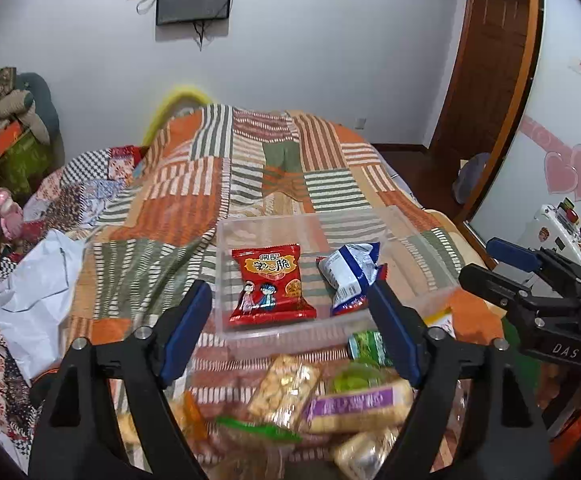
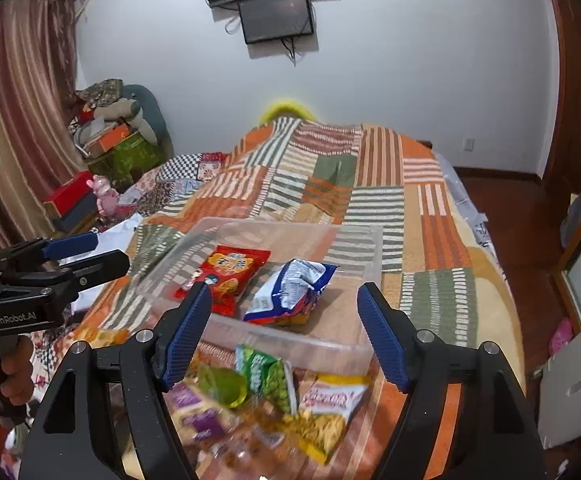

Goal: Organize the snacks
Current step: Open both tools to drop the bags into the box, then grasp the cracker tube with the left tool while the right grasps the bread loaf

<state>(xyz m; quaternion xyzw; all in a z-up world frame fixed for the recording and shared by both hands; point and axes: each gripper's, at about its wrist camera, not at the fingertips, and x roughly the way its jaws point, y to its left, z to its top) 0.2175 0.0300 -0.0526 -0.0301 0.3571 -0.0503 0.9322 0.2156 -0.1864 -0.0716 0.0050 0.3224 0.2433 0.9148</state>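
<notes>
snack sorting, part done: red packet (image 1: 272, 285) and blue-white packet (image 1: 350, 278) lie in the clear bin (image 1: 226, 240), loose pile (image 1: 330, 396) at six o'clock, left gripper (image 1: 290, 328) and right gripper (image 2: 284, 334) both spread wide, empty; next probably a pick from the pile.

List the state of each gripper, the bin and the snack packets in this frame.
left gripper: open, holding nothing.
right gripper: open, holding nothing.
clear plastic bin: upright on the bedspread, no lid on it, two packets inside.
red snack packet: lying flat in the bin, sealed.
blue-and-white packet: crumpled, lying in the bin.
loose snack pile: outside the bin, on the bedspread.
</notes>
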